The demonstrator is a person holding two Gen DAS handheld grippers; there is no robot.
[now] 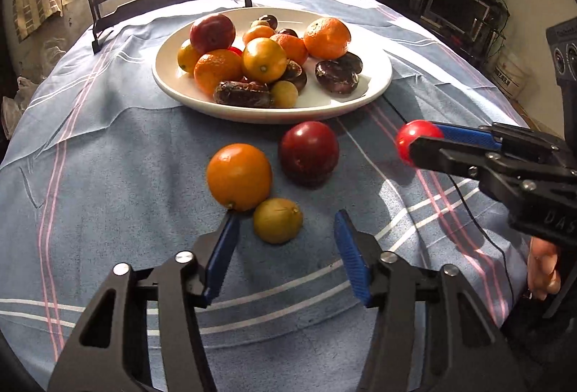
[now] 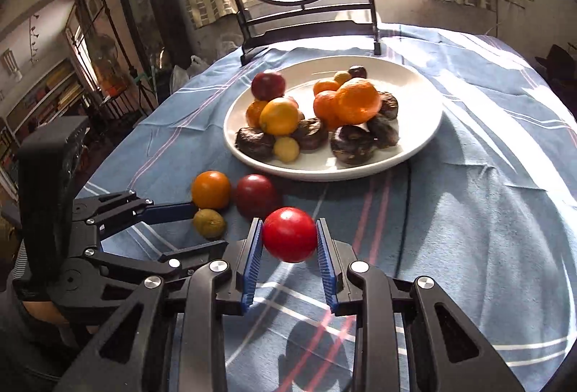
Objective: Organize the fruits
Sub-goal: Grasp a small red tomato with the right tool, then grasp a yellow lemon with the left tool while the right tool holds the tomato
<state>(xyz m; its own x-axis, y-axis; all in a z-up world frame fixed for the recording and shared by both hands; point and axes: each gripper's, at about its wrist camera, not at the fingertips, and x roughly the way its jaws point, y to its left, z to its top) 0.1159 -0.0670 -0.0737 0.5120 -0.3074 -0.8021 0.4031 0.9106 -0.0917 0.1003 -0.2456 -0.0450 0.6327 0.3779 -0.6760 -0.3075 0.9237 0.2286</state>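
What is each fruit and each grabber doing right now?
Right gripper: shut on the bright red fruit, lifted off the cloth.
Left gripper: open around the small yellow-green fruit, not squeezing.
Orange: loose on the tablecloth.
Dark red plum: loose on tablecloth.
White plate: piled with fruit.

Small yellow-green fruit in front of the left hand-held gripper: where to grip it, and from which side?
Grip the small yellow-green fruit across its widest middle, coming from the near side and slightly above, along the left hand-held gripper line. It is roundish and lies on the tablecloth. The orange touches its far left, so keep that finger low and near.
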